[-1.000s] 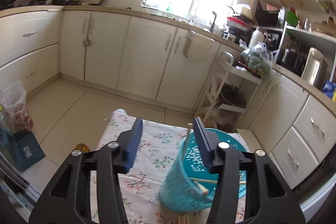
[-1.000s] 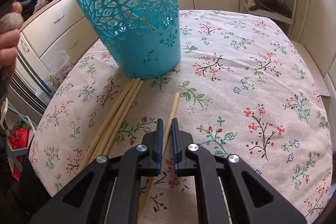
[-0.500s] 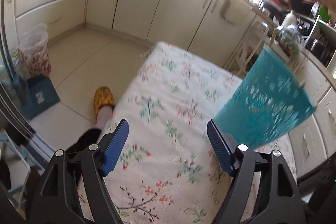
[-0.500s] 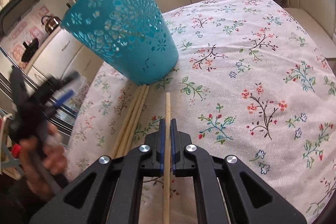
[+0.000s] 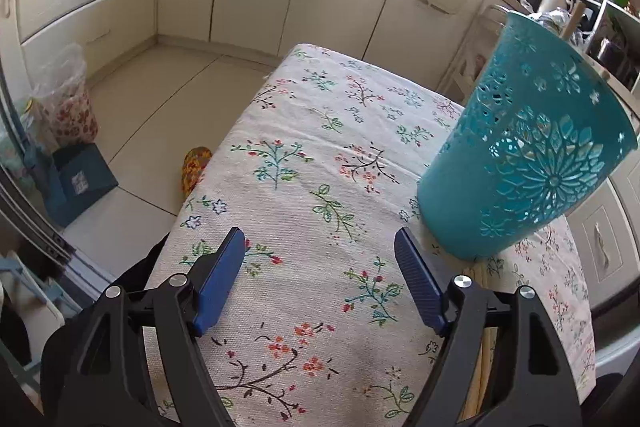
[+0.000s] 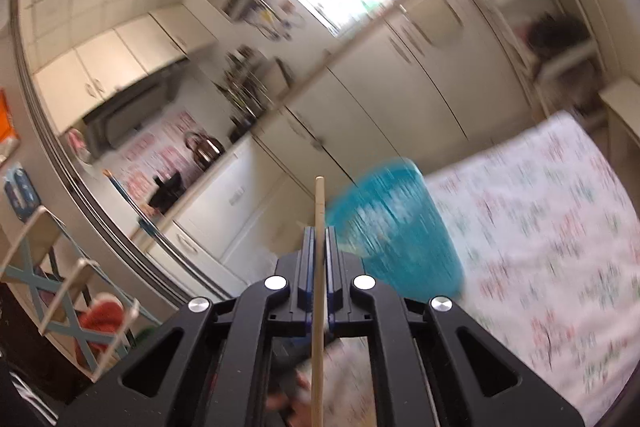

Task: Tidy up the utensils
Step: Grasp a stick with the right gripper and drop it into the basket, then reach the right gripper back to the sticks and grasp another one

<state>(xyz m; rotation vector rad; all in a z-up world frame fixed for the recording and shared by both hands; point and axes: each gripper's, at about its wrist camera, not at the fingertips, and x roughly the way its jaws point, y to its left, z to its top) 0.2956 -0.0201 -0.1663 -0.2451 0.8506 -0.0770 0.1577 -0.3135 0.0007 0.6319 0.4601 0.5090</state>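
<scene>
So, table (image 5: 304, 155): covered by a floral cloth.
Basket (image 5: 532, 155): teal, on the table's right side.
Left gripper (image 5: 320, 259): spread wide, nothing between its jaws, left of the basket.
Right gripper (image 6: 319, 239): clenched on one chopstick (image 6: 319, 211), lifted off the table, left of the basket.
Loose chopsticks (image 5: 478, 275): flat at the basket's foot.

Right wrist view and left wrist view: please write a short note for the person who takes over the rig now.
Right gripper: shut on one chopstick, held above the floral tablecloth.
Left gripper: open, nothing between its fingers, over the cloth beside the teal basket; its jaws have just been opening.
Basket: upright on the table; one stick end pokes above its rim.
More chopsticks lie on the cloth at the basket's foot.
Left to do: put the held chopstick in the basket, then the loose ones.
</scene>
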